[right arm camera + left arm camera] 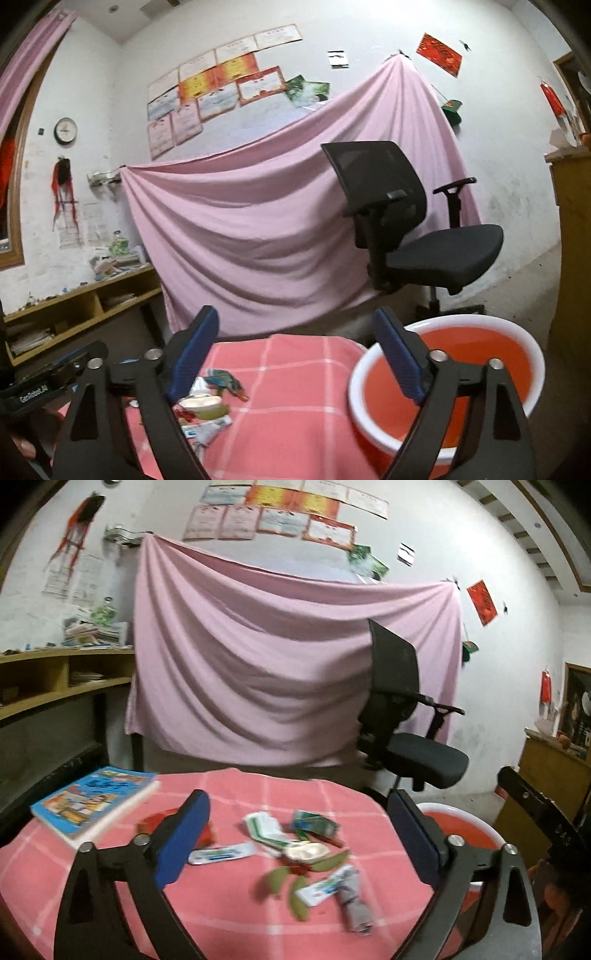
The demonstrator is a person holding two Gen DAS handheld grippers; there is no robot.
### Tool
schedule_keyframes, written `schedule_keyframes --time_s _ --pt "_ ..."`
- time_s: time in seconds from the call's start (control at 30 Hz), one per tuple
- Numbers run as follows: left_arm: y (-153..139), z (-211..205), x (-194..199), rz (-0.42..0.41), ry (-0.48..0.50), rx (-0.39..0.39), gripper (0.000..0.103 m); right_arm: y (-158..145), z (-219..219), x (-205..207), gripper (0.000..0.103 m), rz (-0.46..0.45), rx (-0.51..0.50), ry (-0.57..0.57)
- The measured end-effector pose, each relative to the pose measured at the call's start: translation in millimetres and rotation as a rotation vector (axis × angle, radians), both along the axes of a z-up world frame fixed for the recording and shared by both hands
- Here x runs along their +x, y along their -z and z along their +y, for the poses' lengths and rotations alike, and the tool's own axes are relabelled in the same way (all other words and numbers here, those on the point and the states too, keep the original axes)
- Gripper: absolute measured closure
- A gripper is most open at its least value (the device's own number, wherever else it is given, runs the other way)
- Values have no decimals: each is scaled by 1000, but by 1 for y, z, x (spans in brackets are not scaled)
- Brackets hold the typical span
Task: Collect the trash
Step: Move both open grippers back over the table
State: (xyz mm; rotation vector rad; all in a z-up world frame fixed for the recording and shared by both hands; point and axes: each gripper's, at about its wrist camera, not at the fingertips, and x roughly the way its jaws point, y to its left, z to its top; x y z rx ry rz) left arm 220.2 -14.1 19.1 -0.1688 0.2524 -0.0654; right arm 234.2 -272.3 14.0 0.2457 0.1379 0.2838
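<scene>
The left gripper (299, 834) hangs over the pink checked tablecloth (229, 915) with its blue-padded jaws spread wide and nothing between them. The trash (295, 853), wrappers, green peel scraps and a crumpled grey packet, lies scattered on the cloth under and beyond those jaws. A blue picture book (92, 801) rests at the table's left edge. The right gripper (295, 350) is likewise wide open and empty, just beside the red basin (480, 373), which stands right of the table.
</scene>
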Motion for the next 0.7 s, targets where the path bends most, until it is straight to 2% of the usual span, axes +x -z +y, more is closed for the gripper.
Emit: schedule_keyframes --time_s 0.03,0.17,0.37,0.5,0.7 --pt "0 3 -1 -9 -12 0 4 0 3 -2 0 -7 -1 -1" --pt "9 25 -12 -31 -63 12 3 -1 22 -6 0 -24 -27 -23" --pt "22 45 -16 -28 -105 18 3 3 50 -2 0 4 -86 -70" --pt "28 53 -19 -18 -132 47 3 9 68 3 0 54 -135 -100" --pt "37 65 -9 63 -94 38 3 23 91 14 0 182 -230 -146"
